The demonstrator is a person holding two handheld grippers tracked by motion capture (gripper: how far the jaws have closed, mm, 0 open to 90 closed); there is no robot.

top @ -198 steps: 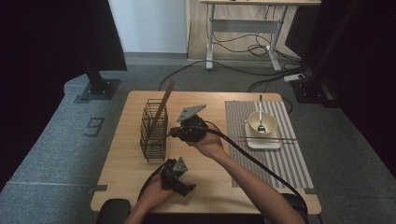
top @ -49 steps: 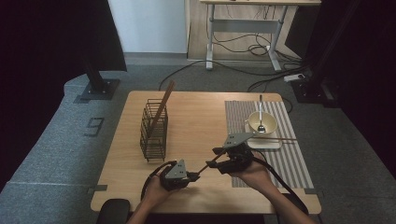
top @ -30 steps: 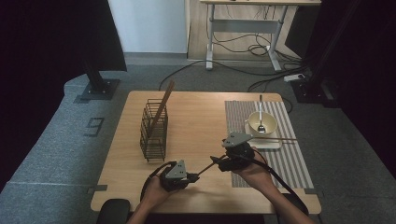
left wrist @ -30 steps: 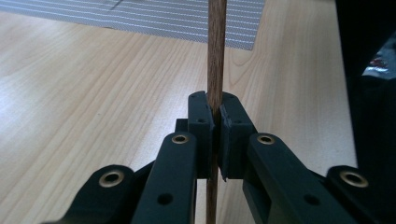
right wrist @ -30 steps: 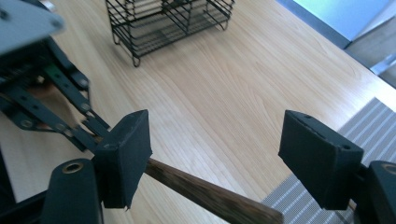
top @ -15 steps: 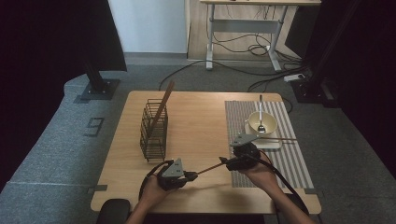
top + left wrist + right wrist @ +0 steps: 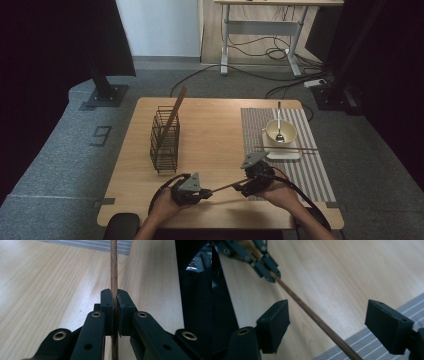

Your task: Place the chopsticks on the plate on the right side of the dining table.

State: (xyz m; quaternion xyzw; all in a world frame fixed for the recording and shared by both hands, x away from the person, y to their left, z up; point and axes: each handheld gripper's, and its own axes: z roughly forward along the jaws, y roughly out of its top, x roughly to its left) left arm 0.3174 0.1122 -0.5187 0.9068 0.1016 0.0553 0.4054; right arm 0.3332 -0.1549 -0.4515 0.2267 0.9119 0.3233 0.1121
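Two grippers meet over one chopstick (image 7: 229, 187) at the near edge of the table (image 7: 215, 125). Your left gripper (image 7: 202, 192) is clenched on it: in the left gripper view the pads pinch the stick (image 7: 114, 277), which runs straight ahead between them toward the striped mat (image 7: 95, 243). Your right gripper (image 7: 246, 188) has let go; its jaws have just been opening, and in the right gripper view they stand wide, the stick (image 7: 312, 316) slanting through the gap nearer the left pad (image 7: 275, 320) without touching either. The stick lies low above the wood, its far end reaching the mat's (image 7: 310, 170) near corner. Farther back on the mat, a bowl (image 7: 280, 131) with a spoon sits on a plate with another chopstick (image 7: 286, 148) across it. One more leans in the wire rack (image 7: 164, 145).
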